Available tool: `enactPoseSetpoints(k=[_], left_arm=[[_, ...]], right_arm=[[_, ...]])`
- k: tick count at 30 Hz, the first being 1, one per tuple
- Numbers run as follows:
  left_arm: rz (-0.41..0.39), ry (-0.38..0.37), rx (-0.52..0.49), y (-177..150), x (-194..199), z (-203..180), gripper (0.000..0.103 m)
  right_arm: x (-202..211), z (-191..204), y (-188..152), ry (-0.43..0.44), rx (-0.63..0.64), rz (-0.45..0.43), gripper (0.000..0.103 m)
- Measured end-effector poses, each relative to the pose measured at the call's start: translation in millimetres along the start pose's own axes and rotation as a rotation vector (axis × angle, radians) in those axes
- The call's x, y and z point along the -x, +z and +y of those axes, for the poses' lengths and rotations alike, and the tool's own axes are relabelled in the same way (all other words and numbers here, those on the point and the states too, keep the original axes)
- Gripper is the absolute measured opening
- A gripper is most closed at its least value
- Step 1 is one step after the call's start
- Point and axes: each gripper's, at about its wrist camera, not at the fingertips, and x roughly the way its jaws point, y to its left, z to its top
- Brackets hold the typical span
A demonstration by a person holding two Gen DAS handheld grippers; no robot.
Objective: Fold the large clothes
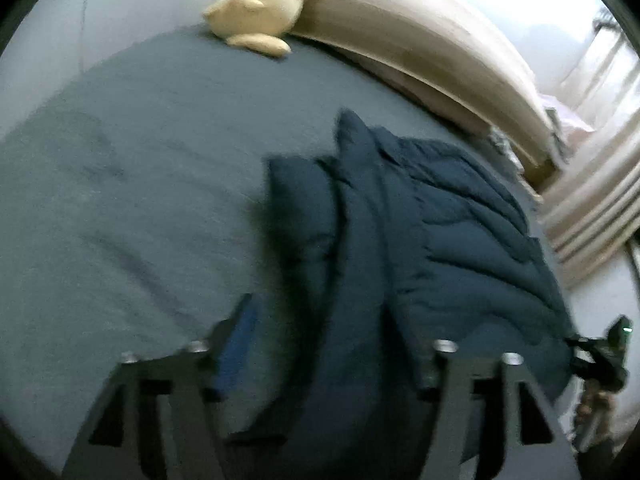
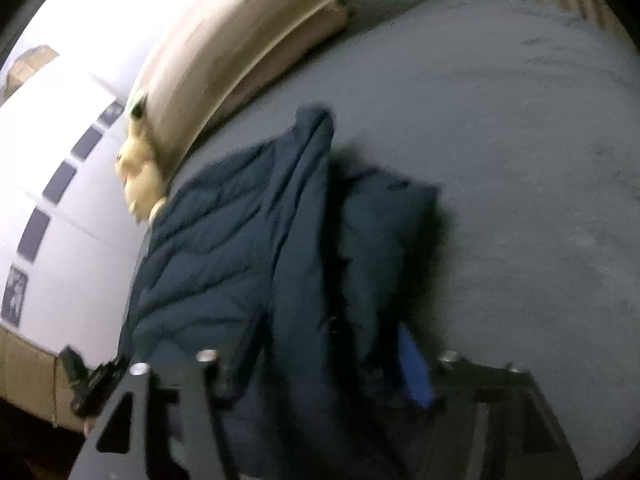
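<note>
A dark navy quilted jacket [image 1: 440, 220] [image 2: 224, 240] lies bunched in long folds on the grey bed sheet [image 1: 140, 160] [image 2: 520, 160]. My left gripper [image 1: 332, 344] hovers over the jacket's near end with its jaws wide apart. A fold of the cloth runs between the fingers, and the pads do not pinch it. My right gripper [image 2: 328, 360] stands the same way over the other end, open, with dark cloth lying between its fingers. Each gripper shows at the edge of the other's view, the right [image 1: 600, 356] and the left [image 2: 92, 380]. Both views are blurred.
A yellow plush toy [image 1: 260, 4] [image 2: 138, 176] lies by the pale wooden headboard [image 1: 420, 40] [image 2: 208, 40]. A white wall [image 2: 80, 60] with dark squares is beyond it. Bare grey sheet spreads on either side of the jacket.
</note>
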Motion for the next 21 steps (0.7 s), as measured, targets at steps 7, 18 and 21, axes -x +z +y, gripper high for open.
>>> enactPoseSetpoints(k=[7, 18, 21], left_arm=[[-0.188, 0.116, -0.047, 22.5, 61.4, -10.9, 0.070], [-0.163, 0.313, -0.275, -9.6, 0.2, -78.1, 0.071], [-0.082, 0.334, -0.175, -9.9, -15.1, -48.6, 0.071]], right_arm=[[78.8, 31.0, 2.5, -0.112, 0.039, -0.224, 0.077], [-8.7, 68.0, -30.4, -0.259, 0.278, -0.083, 0.078], [-12.3, 62.3, -29.6, -0.298, 0.242, -0.067, 0.078]])
